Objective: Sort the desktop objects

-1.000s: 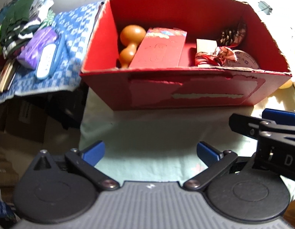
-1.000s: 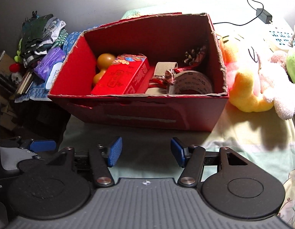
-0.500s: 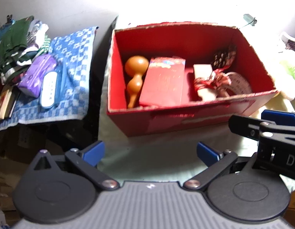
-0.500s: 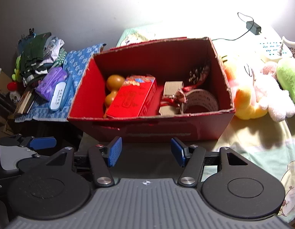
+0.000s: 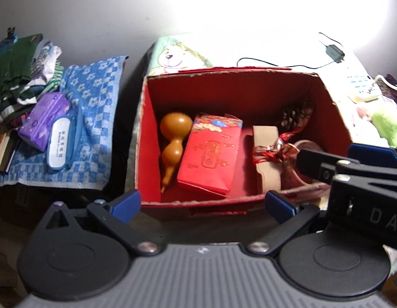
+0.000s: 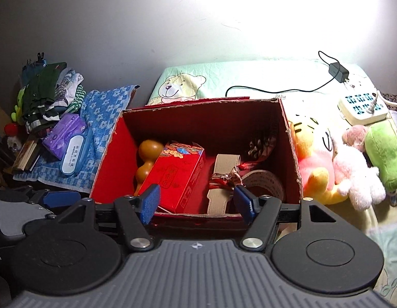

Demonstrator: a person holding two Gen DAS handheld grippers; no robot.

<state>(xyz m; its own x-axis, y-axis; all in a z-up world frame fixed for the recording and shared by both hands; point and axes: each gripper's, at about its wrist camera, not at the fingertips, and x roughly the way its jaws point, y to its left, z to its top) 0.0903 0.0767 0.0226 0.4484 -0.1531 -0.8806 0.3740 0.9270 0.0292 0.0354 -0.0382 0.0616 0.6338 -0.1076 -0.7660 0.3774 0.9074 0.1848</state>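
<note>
Both claws spread wide, empty, above red box (image 6: 291,154) w/ gourd (image 5: 174,138)

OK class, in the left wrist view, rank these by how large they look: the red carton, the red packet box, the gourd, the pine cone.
1. red carton
2. red packet box
3. gourd
4. pine cone, though it lies farther back and is partly hidden.

Gourd (image 5: 174,138) lies left of packet (image 5: 211,157) in box (image 5: 147,138).

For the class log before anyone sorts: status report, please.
Left gripper and right gripper: jaws open, empty. Red box holds gourd, red packet, tape roll. Nothing blocking.
</note>
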